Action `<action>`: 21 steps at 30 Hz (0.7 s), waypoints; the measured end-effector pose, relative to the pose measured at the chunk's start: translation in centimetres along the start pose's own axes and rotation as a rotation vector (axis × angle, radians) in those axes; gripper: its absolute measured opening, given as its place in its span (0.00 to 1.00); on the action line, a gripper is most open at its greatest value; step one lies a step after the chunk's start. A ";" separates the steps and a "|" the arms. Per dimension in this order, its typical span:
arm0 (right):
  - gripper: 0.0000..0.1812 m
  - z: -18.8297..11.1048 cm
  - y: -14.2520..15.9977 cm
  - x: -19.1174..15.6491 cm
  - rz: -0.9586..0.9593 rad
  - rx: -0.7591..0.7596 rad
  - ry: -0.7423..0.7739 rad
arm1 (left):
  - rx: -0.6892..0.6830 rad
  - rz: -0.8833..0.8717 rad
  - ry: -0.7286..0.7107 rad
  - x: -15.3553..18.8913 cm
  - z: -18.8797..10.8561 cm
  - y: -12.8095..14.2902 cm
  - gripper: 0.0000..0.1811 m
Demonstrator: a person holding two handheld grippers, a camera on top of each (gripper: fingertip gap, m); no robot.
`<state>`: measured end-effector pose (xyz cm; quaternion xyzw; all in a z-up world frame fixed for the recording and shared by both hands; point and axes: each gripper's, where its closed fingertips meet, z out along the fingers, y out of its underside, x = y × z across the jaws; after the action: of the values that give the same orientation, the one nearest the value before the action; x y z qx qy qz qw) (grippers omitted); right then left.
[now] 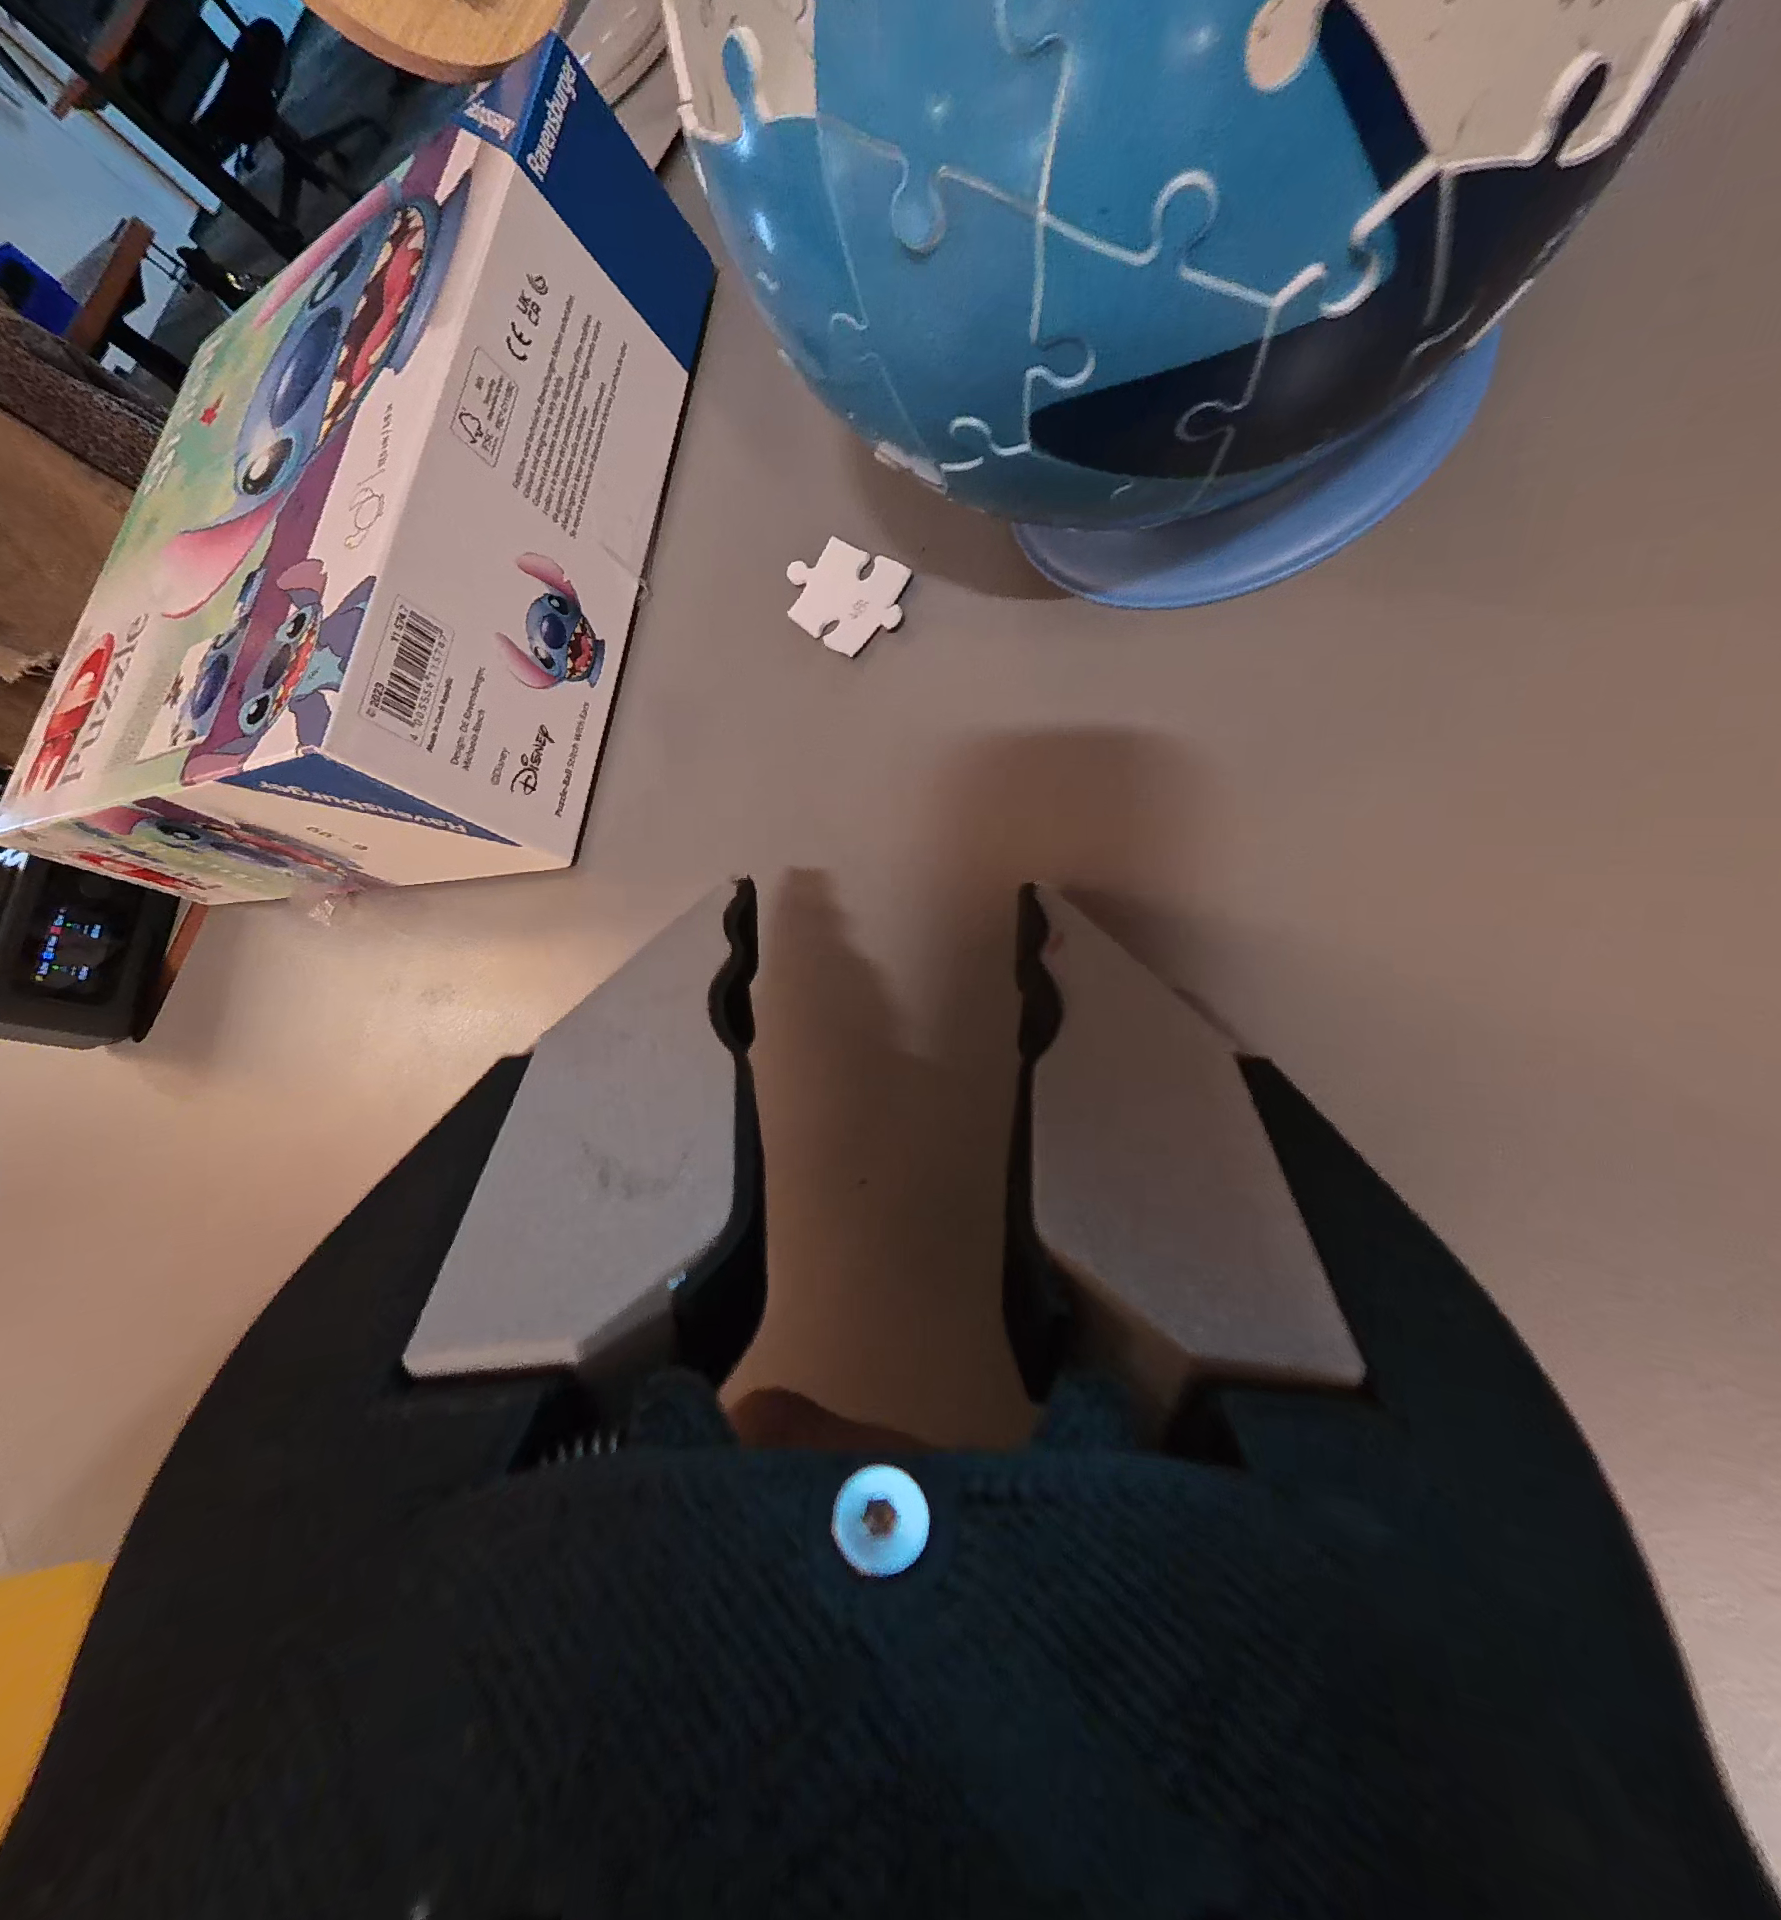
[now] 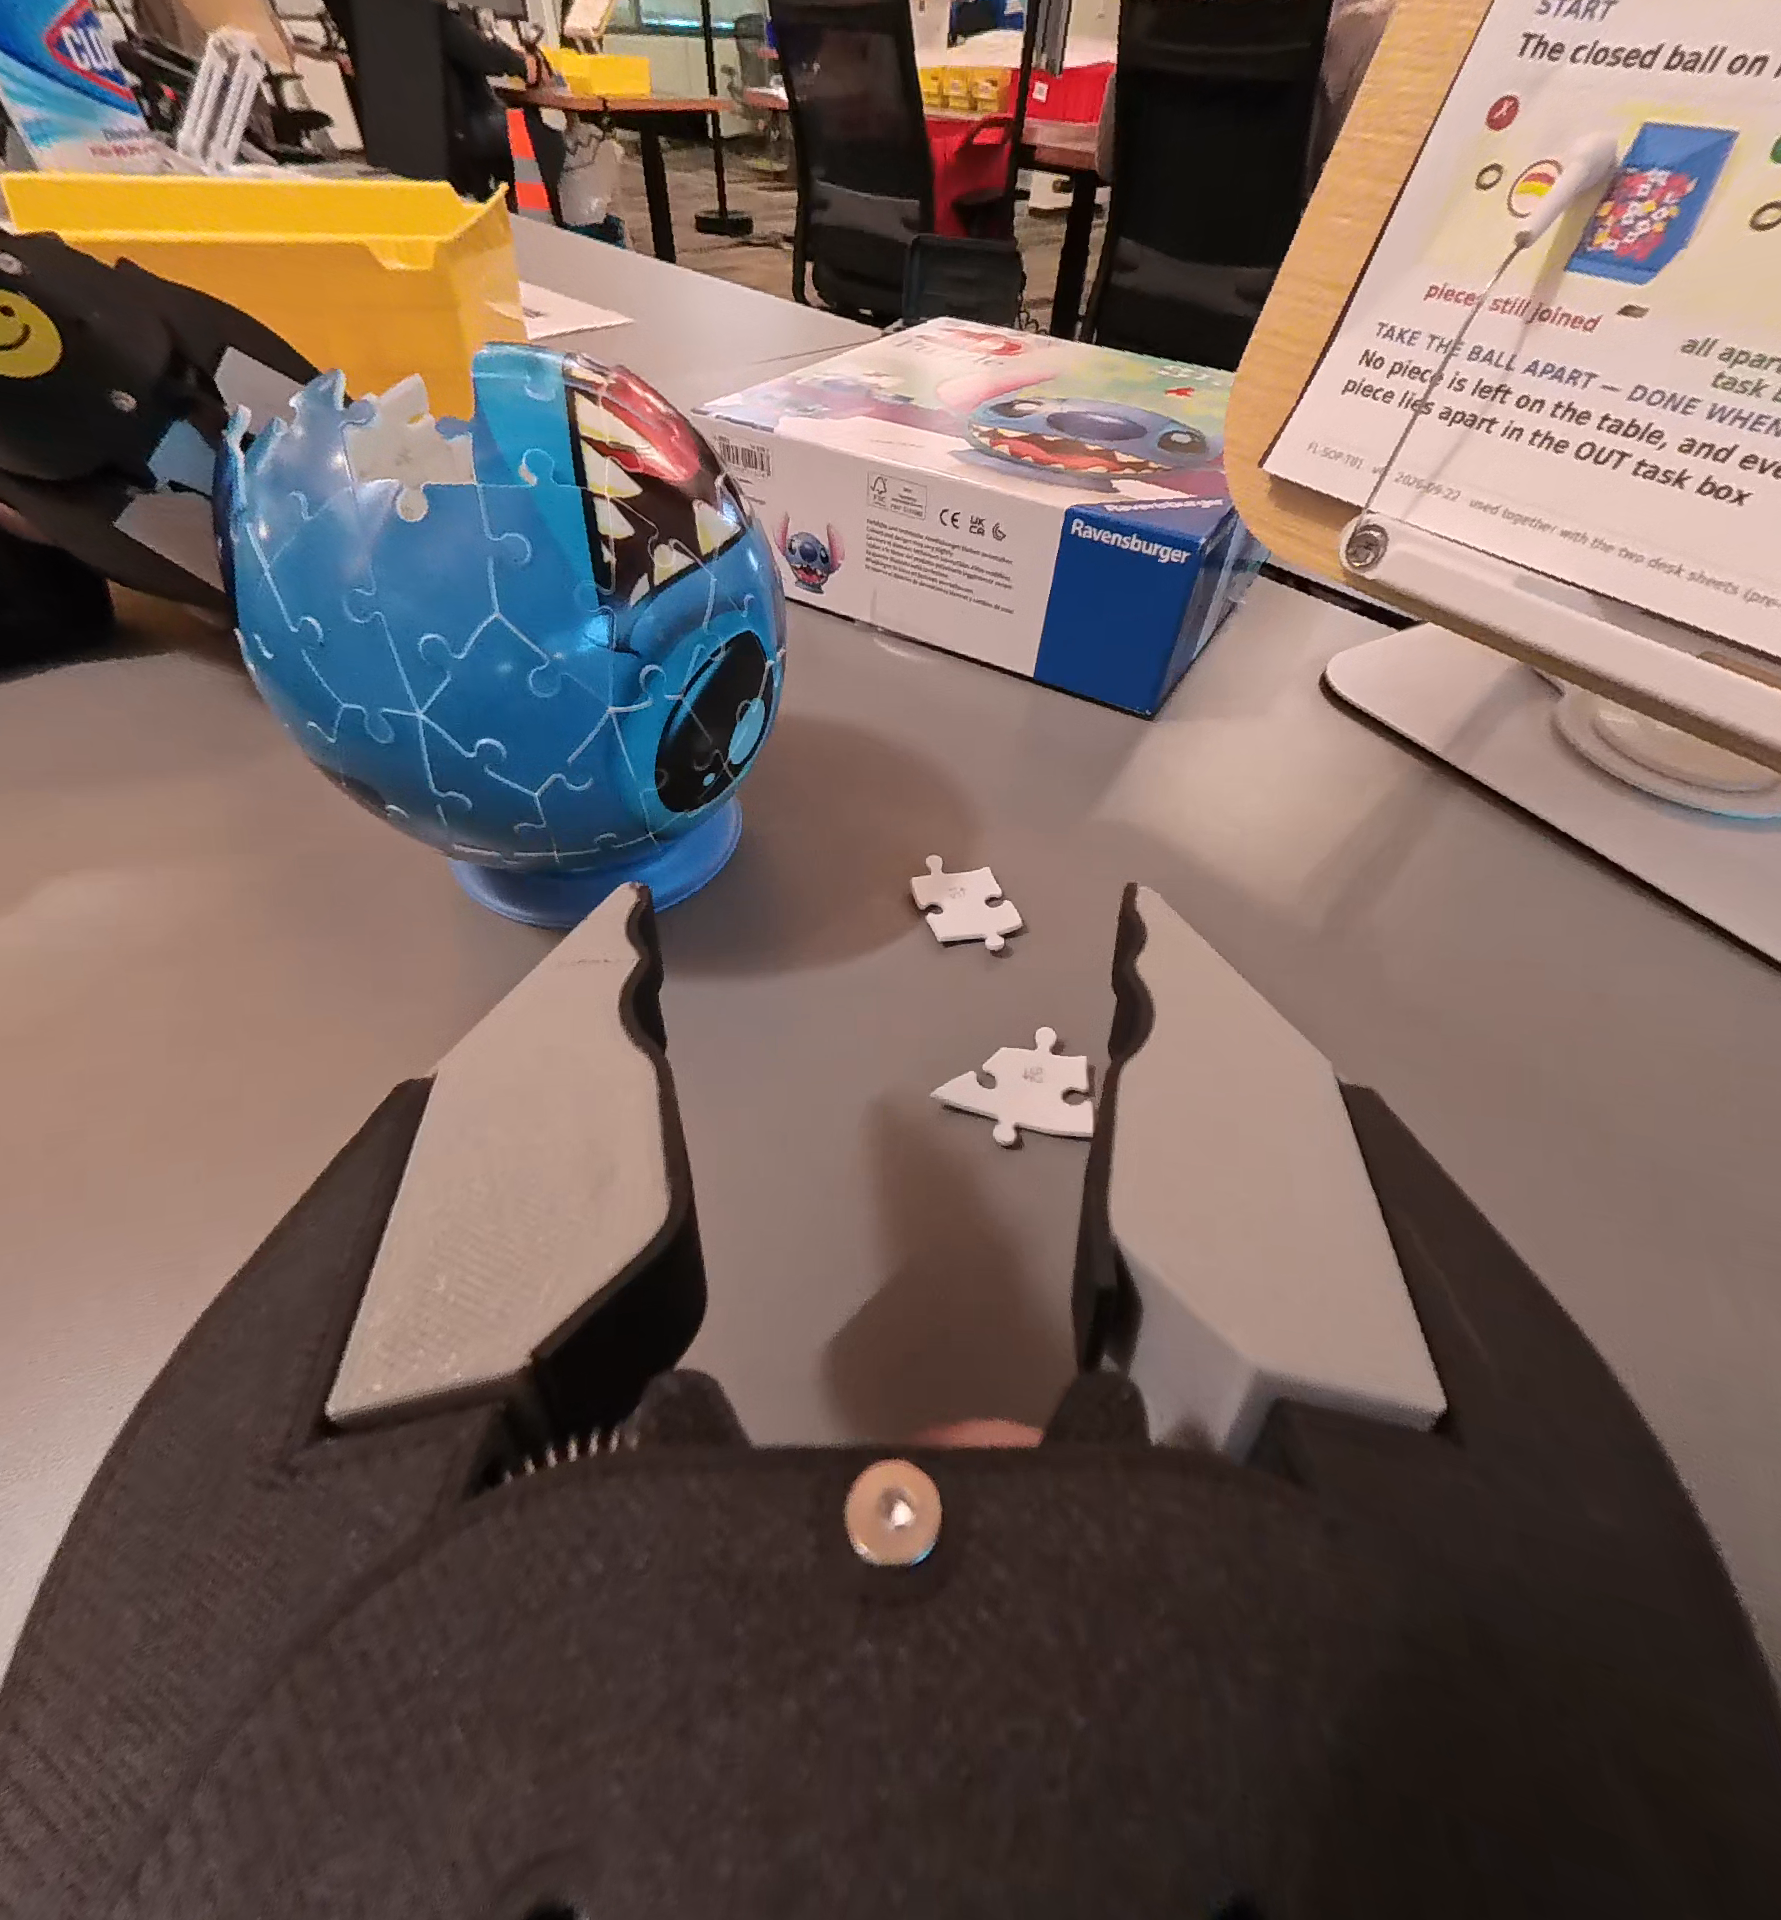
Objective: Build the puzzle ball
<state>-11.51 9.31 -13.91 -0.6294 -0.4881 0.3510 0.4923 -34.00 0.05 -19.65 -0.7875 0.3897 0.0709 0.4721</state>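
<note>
Left gripper (image 1: 887, 894) fingers apart, right gripper (image 2: 886, 899) fingers wide, both empty

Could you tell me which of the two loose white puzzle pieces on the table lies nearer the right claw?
The near piece, beside the right claw's right finger; the other piece lies farther out, toward the ball's stand.
</note>
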 end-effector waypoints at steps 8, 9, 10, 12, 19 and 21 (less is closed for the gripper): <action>0.47 -0.3 -0.3 0.2 0.006 0.024 0.014 | -0.004 -0.001 -0.007 -0.1 0.0 0.1 0.26; 0.47 -0.2 -0.2 0.2 0.007 0.022 0.013 | -0.006 -0.003 -0.009 -0.2 0.0 0.2 0.26; 0.47 -0.2 -0.2 0.2 0.006 0.020 0.012 | -0.008 -0.006 -0.011 -0.2 0.0 0.2 0.26; 0.47 -0.2 -0.2 0.2 0.004 0.015 0.010 | -0.013 -0.014 -0.017 -0.4 0.0 0.3 0.26; 0.49 -0.2 -0.1 0.7 0.017 0.014 0.038 | -0.073 -0.075 -0.117 -2.6 0.3 1.5 0.26; 0.48 -0.5 0.4 1.6 0.007 -0.013 0.094 | -0.093 -0.097 -0.145 -3.2 0.4 1.8 0.26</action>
<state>-10.52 10.68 -14.08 -0.6501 -0.4643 0.3200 0.5094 -37.33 1.60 -19.59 -0.8193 0.3121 0.1229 0.4649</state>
